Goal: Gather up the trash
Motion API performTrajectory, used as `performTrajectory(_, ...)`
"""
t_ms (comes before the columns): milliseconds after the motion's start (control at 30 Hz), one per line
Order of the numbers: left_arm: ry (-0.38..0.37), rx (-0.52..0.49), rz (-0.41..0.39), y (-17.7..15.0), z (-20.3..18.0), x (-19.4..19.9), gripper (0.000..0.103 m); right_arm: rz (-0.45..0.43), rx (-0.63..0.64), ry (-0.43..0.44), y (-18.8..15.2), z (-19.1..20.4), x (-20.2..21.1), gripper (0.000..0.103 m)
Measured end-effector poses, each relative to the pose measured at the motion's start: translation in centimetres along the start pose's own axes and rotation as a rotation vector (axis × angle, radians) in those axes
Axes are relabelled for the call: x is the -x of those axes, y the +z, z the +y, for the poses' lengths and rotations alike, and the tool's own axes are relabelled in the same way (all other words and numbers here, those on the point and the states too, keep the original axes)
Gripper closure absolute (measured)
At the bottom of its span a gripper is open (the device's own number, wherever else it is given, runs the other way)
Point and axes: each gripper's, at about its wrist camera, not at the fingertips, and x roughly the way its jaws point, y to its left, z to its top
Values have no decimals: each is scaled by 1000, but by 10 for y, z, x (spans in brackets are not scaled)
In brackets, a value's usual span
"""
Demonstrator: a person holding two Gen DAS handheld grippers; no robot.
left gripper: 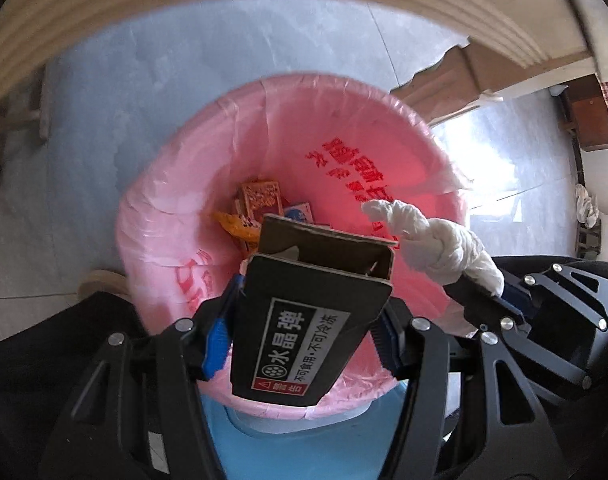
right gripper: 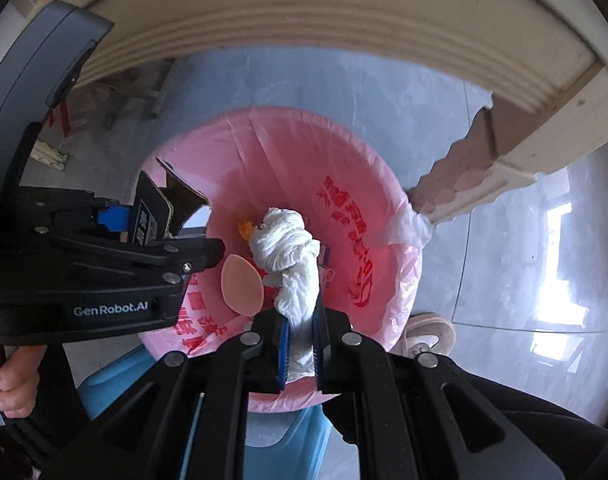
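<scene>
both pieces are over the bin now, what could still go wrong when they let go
1. The black box is wide and tilted in the left gripper, low near the front rim of the pink bin liner; it might catch the rim.
2. The twisted white tissue is clamped tight in the right gripper, so it may cling to the pads.
3. The two grippers sit close together and could bump.

A home: tiled floor, cream moulded furniture, pink-lined bin.
</scene>
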Motion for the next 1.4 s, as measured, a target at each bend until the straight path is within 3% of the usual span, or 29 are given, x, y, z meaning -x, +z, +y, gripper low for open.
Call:
performTrajectory(267,-17,27,62,5,5,-16,45,58,-31,17,3,-7,-23,93)
performTrajectory(667,-33,46,94,11,8,-23,45,93,-14,26,13,-5,-35,93)
performTrajectory(733,-26,44,88,10,8,-24,45,92,-12,24,13,-4,-36,90)
performTrajectory(867,-1,23,86,11,5,-24,40,86,-12,12,13,-2,-37,65)
performTrajectory(1067,75,-7,60,10,-2,-19,30,81,-10,1,13,-1,-35,63)
performTrajectory(1200,135,18,42,6,3,-13,27,68,-18,-18,14,-2,-31,42)
performTrajectory(1400,151,56,11,-4,6,3,26,49,-17,-61,11,3,-15,29)
